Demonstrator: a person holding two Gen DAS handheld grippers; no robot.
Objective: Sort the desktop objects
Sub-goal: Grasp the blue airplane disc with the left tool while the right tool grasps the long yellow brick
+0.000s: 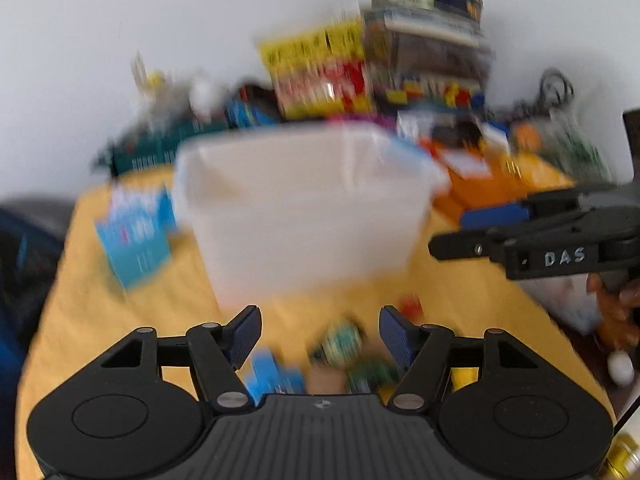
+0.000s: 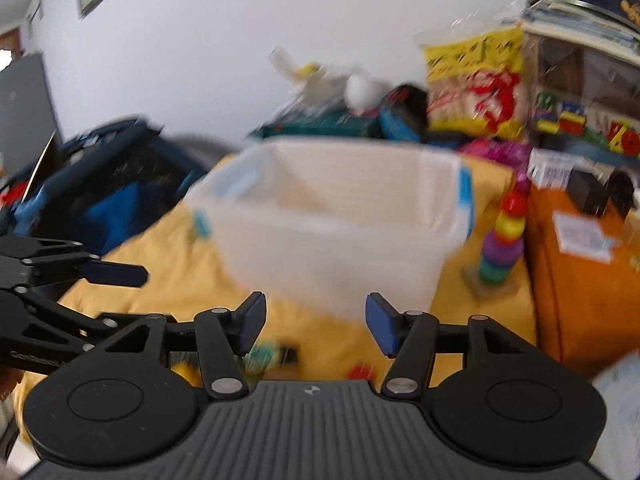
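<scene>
Both views are smeared by motion, so small details are uncertain. The left gripper (image 1: 320, 334) has its fingers spread wide with nothing between them, and the right gripper (image 2: 316, 322) is likewise spread wide and empty. Just beyond both sets of fingertips stands a clear plastic bin (image 1: 308, 216), upright with its open mouth facing up and its long axis running across the fingers from side to side; blue clips sit at its rim. Below and between the left fingers, on the yellow cloth (image 1: 120, 328), lie the small things to be sorted: a teal and green roll (image 1: 340, 342), a blue piece (image 1: 272, 376) near the left fingertip, and a small red piece (image 1: 410, 306) just past the right fingertip. Their exact shapes and which way they point cannot be told through the blur. They look light and stiff, likely easy to pinch across their narrow sides, though a round roll may slip or roll away if squeezed off centre. To the right of the right gripper's fingers stands a ring stacker toy (image 2: 502, 240), upright beside the bin and an orange box (image 2: 580, 280).
</scene>
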